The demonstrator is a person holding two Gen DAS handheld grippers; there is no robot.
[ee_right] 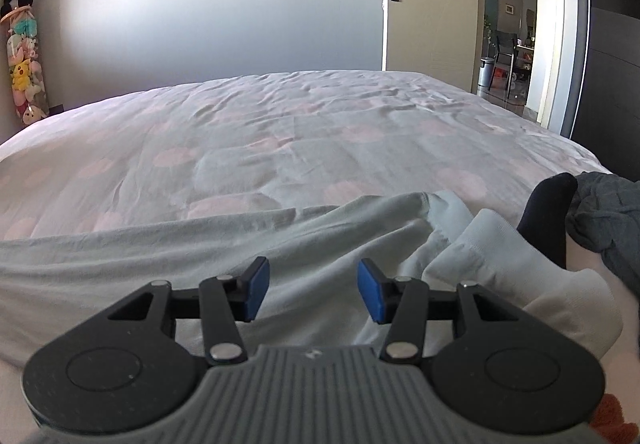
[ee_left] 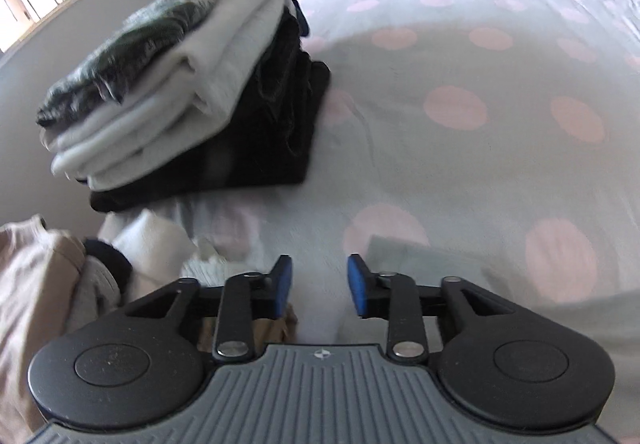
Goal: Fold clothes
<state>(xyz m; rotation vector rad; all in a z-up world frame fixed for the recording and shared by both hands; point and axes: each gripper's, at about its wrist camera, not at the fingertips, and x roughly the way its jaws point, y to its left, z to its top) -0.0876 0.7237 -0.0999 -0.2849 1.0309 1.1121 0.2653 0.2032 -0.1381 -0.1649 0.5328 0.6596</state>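
Note:
A tilted stack of folded clothes, with a dark patterned piece on top, white ones under it and black ones at the bottom, sits on the bed at upper left in the left wrist view. My left gripper is open over the sheet, with nothing between its blue pads. Loose white, beige and grey garments lie to its left. In the right wrist view my right gripper is open above a pale grey-green garment spread across the bed. A white garment lies to its right.
The bed has a pale sheet with pink dots. A black sock and a dark grey garment lie at the right. Plush toys hang in the far left corner. An open door stands beyond the bed.

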